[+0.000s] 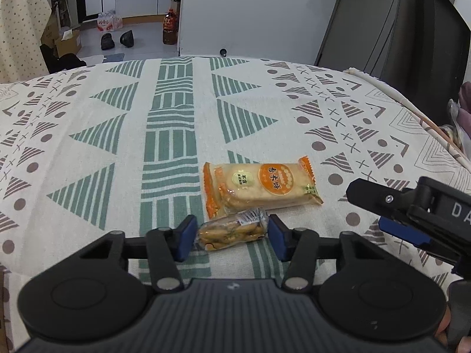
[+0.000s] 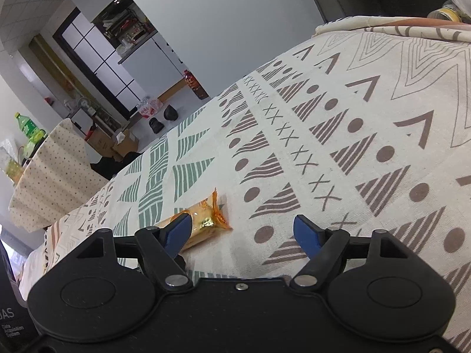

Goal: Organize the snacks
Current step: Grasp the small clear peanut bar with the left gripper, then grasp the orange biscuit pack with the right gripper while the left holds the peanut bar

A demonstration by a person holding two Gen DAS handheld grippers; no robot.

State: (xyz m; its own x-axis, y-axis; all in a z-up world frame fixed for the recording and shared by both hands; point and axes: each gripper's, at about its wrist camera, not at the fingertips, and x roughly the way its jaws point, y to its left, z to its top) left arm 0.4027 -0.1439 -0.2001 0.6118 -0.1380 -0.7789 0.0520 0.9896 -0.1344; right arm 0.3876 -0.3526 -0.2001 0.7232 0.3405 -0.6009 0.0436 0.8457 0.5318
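Worktop cloth (image 1: 88, 123) is cream w/ green striped triangles, green bar bands, plus brown-grey triangles, dots & crosses. Rice cracker pack (image 1: 259, 186) is pale yellow w/ orange ends & an orange round label; small snack pack (image 1: 231, 232) is clear, golden-brown inside. Both claws are black w/ blue pads (image 1: 186, 236).

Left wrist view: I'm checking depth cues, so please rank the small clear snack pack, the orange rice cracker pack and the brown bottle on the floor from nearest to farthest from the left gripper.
1. Small clear snack pack, between the open jaws of the left gripper.
2. Orange rice cracker pack, just beyond it, slightly right.
3. Brown bottle, far off on the floor past the table's edge.
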